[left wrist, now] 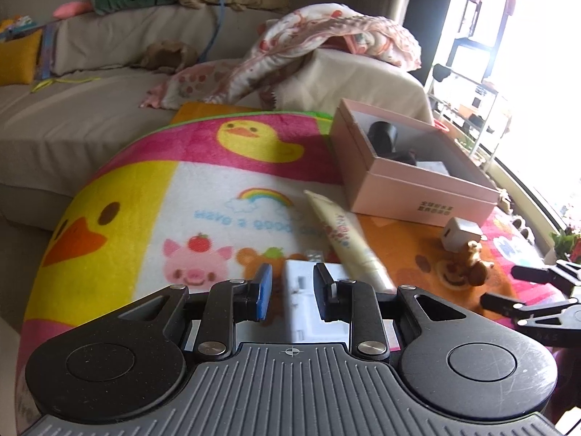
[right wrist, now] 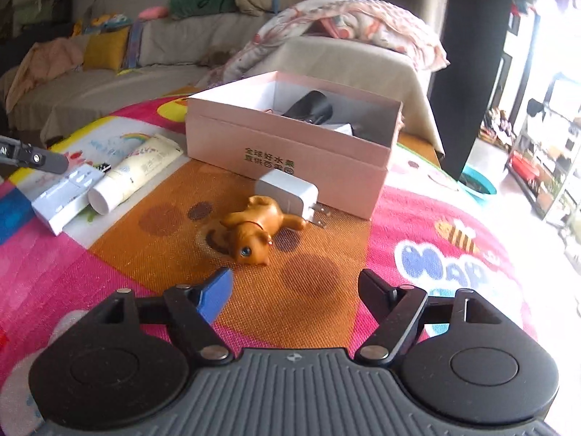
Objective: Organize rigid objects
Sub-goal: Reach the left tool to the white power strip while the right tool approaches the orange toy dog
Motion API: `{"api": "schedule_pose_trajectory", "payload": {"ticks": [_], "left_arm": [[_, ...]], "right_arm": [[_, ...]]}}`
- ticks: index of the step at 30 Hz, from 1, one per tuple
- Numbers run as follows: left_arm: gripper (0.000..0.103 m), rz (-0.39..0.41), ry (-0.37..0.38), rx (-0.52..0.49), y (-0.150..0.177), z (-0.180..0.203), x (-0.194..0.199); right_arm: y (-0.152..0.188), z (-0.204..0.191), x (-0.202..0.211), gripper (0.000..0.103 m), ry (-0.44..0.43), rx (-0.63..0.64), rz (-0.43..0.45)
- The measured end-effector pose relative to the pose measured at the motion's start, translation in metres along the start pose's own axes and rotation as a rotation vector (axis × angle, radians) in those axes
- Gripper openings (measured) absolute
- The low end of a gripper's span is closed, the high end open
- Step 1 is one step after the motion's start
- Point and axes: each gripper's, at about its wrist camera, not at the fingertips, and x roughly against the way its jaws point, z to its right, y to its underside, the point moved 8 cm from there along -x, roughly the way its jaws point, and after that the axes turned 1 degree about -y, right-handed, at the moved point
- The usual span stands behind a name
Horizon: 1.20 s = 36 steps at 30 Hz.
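Left fingers [left wrist: 292,292] pinching the white box [left wrist: 308,305]; right fingers [right wrist: 295,287] spread, empty, just short of the toy dog [right wrist: 254,230].

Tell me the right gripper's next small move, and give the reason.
Probably ease the right gripper forward and down until its open jaws straddle the brown toy animal. The toy lies on its side just ahead of the fingertips, untouched, beside the white charger and outside the pink box.
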Motion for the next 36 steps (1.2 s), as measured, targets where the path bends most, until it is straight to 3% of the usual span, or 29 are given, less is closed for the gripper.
{"api": "schedule_pose_trajectory", "payload": {"ticks": [13, 19, 24, 29, 32, 33, 36], "left_arm": [[0.028, -0.038, 0.058, -0.104, -0.007, 0.053, -0.023], [0.029, -0.080, 0.146, -0.092, 0.003, 0.064, -0.027], [0.029, 0.001, 0.061, -0.070, -0.010, 0.052, -0.025], [0.029, -0.016, -0.004, -0.058, -0.024, 0.044, -0.051], [0.030, -0.032, 0.000, -0.069, -0.025, 0.049, -0.065], [0.037, -0.034, -0.002, -0.082, -0.025, 0.052, -0.068], [0.039, -0.024, 0.003, -0.136, -0.020, 0.060, -0.068]], "right_arm": [[0.003, 0.007, -0.002, 0.084, -0.020, -0.064, -0.013], [0.002, 0.007, -0.003, 0.085, -0.021, -0.072, -0.018], [0.002, 0.008, -0.004, 0.086, -0.020, -0.078, -0.021], [0.001, 0.009, -0.005, 0.087, -0.021, -0.085, -0.025], [0.001, 0.009, -0.006, 0.087, -0.020, -0.087, -0.026], [0.001, 0.009, -0.006, 0.087, -0.021, -0.088, -0.026], [0.001, 0.009, -0.007, 0.088, -0.022, -0.092, -0.026]]}}
